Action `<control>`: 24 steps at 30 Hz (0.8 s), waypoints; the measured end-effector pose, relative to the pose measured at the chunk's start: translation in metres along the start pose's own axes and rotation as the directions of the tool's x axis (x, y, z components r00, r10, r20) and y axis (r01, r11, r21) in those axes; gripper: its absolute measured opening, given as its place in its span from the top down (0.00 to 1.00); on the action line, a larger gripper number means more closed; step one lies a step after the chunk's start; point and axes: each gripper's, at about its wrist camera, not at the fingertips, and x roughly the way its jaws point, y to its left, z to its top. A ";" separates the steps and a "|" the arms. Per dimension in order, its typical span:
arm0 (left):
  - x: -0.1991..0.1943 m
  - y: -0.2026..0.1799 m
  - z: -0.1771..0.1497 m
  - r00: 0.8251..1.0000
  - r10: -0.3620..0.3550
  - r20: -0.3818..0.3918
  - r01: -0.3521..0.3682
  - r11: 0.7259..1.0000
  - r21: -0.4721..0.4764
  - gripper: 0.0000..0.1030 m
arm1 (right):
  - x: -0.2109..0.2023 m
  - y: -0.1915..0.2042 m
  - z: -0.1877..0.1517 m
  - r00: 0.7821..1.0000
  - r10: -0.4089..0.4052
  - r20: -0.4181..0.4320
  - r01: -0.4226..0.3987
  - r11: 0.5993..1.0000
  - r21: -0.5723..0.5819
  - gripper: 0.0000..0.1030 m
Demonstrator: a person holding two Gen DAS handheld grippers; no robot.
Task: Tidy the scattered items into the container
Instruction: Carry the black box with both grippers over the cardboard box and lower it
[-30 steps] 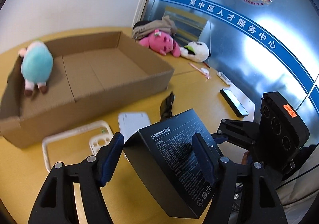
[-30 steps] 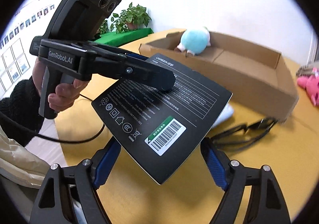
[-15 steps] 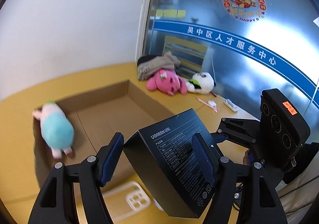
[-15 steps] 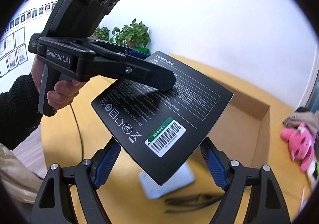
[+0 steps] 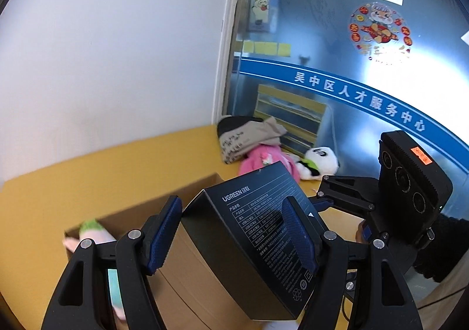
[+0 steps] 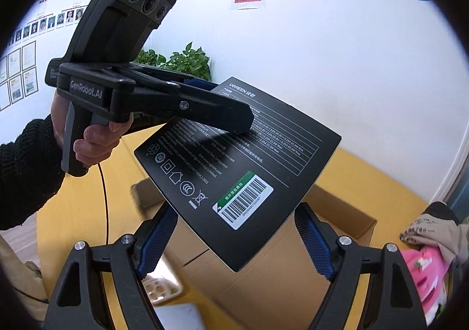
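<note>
My left gripper is shut on a black UGREEN box and holds it in the air above the open cardboard box. The black box and the left gripper's fingers also show in the right wrist view. My right gripper sits below the black box with its jaws wide apart, not touching it. A blue-green plush toy lies at the cardboard box's left end, mostly hidden behind my left finger.
A pink plush, a panda plush and folded clothes lie at the back of the yellow table. A white case lies on the table by the cardboard box. A potted plant stands by the wall.
Both grippers have risen and tilted up with the black box, which now hangs over the cardboard box. The table items have dropped out of the left wrist view.
</note>
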 end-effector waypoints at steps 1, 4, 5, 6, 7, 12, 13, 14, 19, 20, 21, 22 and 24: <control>0.007 0.006 0.005 1.000 0.007 -0.004 -0.007 1.000 0.001 0.28 | 0.008 -0.007 0.003 1.000 -0.002 -0.003 0.002 1.000 -0.004 0.20; 0.030 0.028 0.015 1.000 0.017 -0.021 -0.017 1.000 -0.018 0.28 | 0.033 -0.030 0.011 1.000 0.011 -0.018 -0.011 1.000 0.007 0.20; 0.038 0.037 0.017 0.999 0.017 -0.028 -0.018 0.999 -0.027 0.28 | 0.042 -0.037 0.013 1.000 0.015 -0.024 -0.015 1.000 0.008 0.20; 0.044 0.044 0.018 0.999 0.016 -0.034 -0.017 0.999 -0.034 0.28 | 0.051 -0.044 0.014 0.999 0.022 -0.030 -0.021 1.000 0.013 0.20; 0.053 0.053 0.018 0.999 0.014 -0.041 -0.016 0.999 -0.045 0.28 | 0.061 -0.051 0.015 0.999 0.030 -0.036 -0.030 0.999 0.020 0.20; 0.093 0.091 0.011 0.995 0.008 -0.097 -0.017 0.996 -0.092 0.28 | 0.111 -0.082 0.010 0.994 0.079 -0.073 -0.075 0.995 0.060 0.20; 0.100 0.097 0.008 0.994 0.008 -0.109 -0.019 0.995 -0.099 0.28 | 0.122 -0.087 0.008 0.993 0.088 -0.080 -0.082 0.994 0.066 0.20; 0.110 0.104 0.004 0.992 0.011 -0.127 -0.025 0.994 -0.108 0.28 | 0.132 -0.091 0.005 0.992 0.094 -0.087 -0.088 0.994 0.071 0.20; 0.143 0.128 -0.015 0.980 0.024 -0.197 -0.051 0.990 -0.135 0.28 | 0.166 -0.112 -0.023 0.980 0.147 -0.133 -0.131 0.984 0.125 0.21; 0.151 0.133 -0.020 0.977 0.022 -0.213 -0.055 0.987 -0.148 0.28 | 0.175 -0.116 -0.027 0.976 0.161 -0.144 -0.141 0.980 0.141 0.21; 0.157 0.138 -0.023 0.973 0.020 -0.228 -0.057 0.986 -0.158 0.28 | 0.182 -0.119 -0.030 0.973 0.171 -0.154 -0.147 0.977 0.152 0.21; 0.165 0.142 -0.027 0.969 0.020 -0.247 -0.062 0.984 -0.166 0.28 | 0.190 -0.122 -0.033 0.969 0.181 -0.168 -0.153 0.975 0.163 0.21; 0.177 0.149 -0.032 0.961 0.024 -0.275 -0.076 0.981 -0.178 0.28 | 0.207 -0.129 -0.038 0.960 0.200 -0.196 -0.164 0.969 0.186 0.21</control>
